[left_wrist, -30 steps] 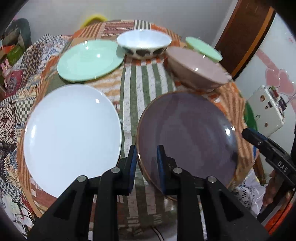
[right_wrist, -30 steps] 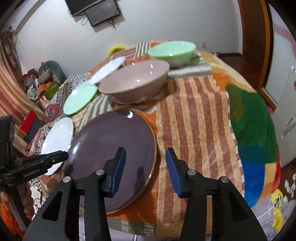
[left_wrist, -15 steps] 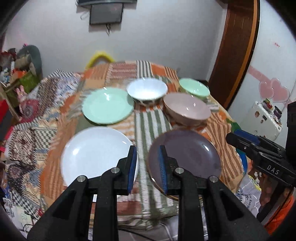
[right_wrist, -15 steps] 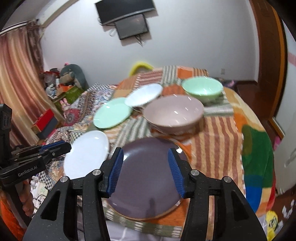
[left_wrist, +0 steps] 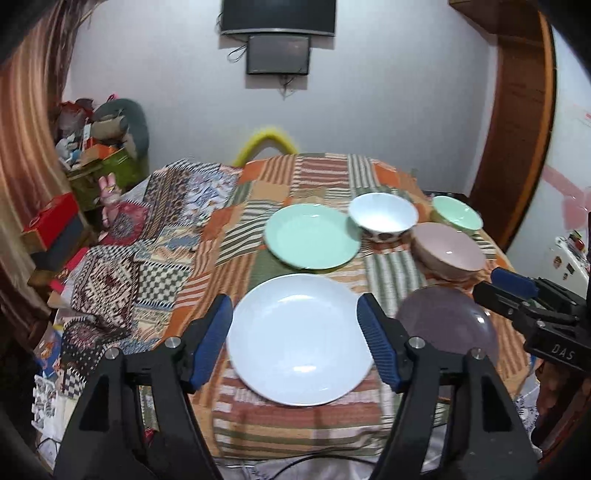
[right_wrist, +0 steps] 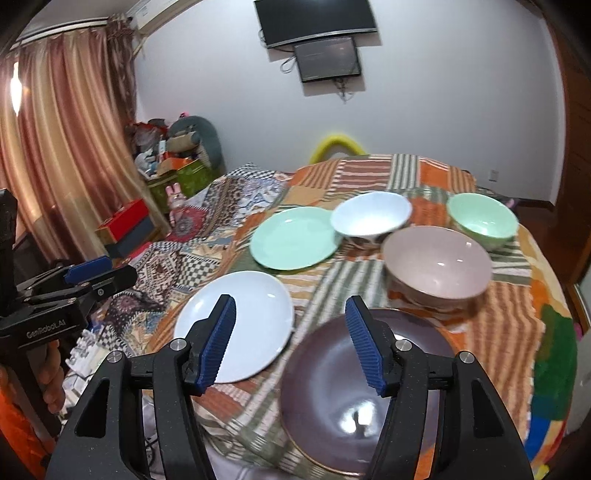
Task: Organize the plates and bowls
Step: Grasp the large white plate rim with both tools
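Left wrist view: patchwork-clothed table (left_wrist: 317, 177), wall-mounted screen (left_wrist: 279, 16) behind

Your left wrist camera looks down along its fingers from the table's near edge, centred on the white plate (left_wrist: 299, 341). Your right wrist camera sits further right, over the purple plate (right_wrist: 332, 373). Both views share all the dishes.
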A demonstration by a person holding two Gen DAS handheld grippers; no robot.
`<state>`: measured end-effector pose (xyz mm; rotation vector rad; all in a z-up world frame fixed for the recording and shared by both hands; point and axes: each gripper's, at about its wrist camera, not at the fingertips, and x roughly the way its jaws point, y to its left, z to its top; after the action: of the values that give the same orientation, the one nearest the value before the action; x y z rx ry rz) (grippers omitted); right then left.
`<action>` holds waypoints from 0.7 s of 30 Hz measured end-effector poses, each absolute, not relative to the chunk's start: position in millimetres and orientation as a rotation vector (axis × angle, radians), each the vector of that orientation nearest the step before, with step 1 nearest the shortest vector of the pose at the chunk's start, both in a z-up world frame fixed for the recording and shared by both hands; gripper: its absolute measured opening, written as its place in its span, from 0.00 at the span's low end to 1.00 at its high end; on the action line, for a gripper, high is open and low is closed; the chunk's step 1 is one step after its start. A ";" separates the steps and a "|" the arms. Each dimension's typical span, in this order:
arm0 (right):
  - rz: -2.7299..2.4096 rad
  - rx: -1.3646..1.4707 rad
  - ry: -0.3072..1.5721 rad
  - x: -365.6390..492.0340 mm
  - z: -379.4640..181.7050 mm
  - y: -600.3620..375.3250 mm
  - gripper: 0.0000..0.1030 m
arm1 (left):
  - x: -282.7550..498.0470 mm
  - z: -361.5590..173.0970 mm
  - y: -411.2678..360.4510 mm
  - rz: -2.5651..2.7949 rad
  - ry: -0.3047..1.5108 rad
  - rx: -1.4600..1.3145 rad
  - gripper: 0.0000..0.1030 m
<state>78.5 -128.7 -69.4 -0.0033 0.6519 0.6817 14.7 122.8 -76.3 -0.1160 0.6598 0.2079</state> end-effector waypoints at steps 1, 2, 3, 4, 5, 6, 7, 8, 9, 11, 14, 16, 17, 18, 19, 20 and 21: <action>0.688 -0.007 0.655 78.9 -70.8 -123.8 0.57 | 14.8 -79.4 129.7 0.215 0.669 -0.124 0.69; 0.692 -0.012 0.660 80.2 -72.3 -118.9 0.57 | 15.0 -83.0 136.6 0.222 0.677 -0.133 0.70; 0.696 -0.017 0.665 81.7 -74.1 -113.7 0.57 | 16.0 -86.2 140.9 0.225 0.684 -0.138 0.70; 0.699 -0.023 0.673 83.2 -76.4 -107.9 0.57 | 17.3 -91.0 148.1 0.231 0.695 -0.144 0.70; 0.701 -0.030 0.681 85.6 -79.3 -102.2 0.57 | 16.7 -94.7 152.2 0.236 0.702 -0.147 0.70; 0.702 -0.034 0.687 86.0 -80.8 -99.5 0.57 | 18.3 -100.2 158.5 0.239 0.715 -0.155 0.70; 0.704 -0.040 0.699 88.6 -83.7 -94.2 0.57 | 20.0 -104.3 162.4 0.240 0.724 -0.162 0.70; 0.705 -0.045 0.709 91.0 -86.0 -91.3 0.57 | 22.8 -109.2 167.1 0.239 0.736 -0.171 0.70; 0.703 -0.052 0.721 94.1 -88.9 -86.8 0.57 | 25.3 -114.7 171.5 0.238 0.748 -0.180 0.70; 0.695 -0.070 0.740 98.4 -94.7 -79.3 0.57 | 30.9 -126.4 179.2 0.233 0.770 -0.194 0.70; 0.692 -0.085 0.776 106.4 -104.6 -70.0 0.57 | 40.6 -144.9 188.2 0.222 0.803 -0.213 0.70; 0.686 -0.089 0.805 113.4 -112.5 -65.2 0.57 | 47.9 -156.4 193.2 0.218 0.825 -0.224 0.70; 0.681 -0.092 0.816 116.3 -115.6 -63.5 0.57 | 49.8 -160.2 194.5 0.216 0.832 -0.226 0.70; 0.677 -0.095 0.826 119.2 -119.2 -61.6 0.57 | 52.8 -165.5 196.7 0.213 0.842 -0.228 0.70; 0.671 -0.098 0.838 122.5 -123.1 -59.3 0.57 | 55.9 -170.9 199.0 0.208 0.852 -0.229 0.70; 0.666 -0.100 0.848 124.8 -125.9 -57.5 0.57 | 57.6 -175.2 201.4 0.206 0.858 -0.230 0.70; 0.659 -0.101 0.859 128.0 -130.0 -55.4 0.57 | 59.8 -179.4 203.9 0.203 0.862 -0.232 0.70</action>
<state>128.0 -55.4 -130.0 -0.1011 0.8588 0.6591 59.8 203.9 -179.4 -0.2323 0.8616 0.2035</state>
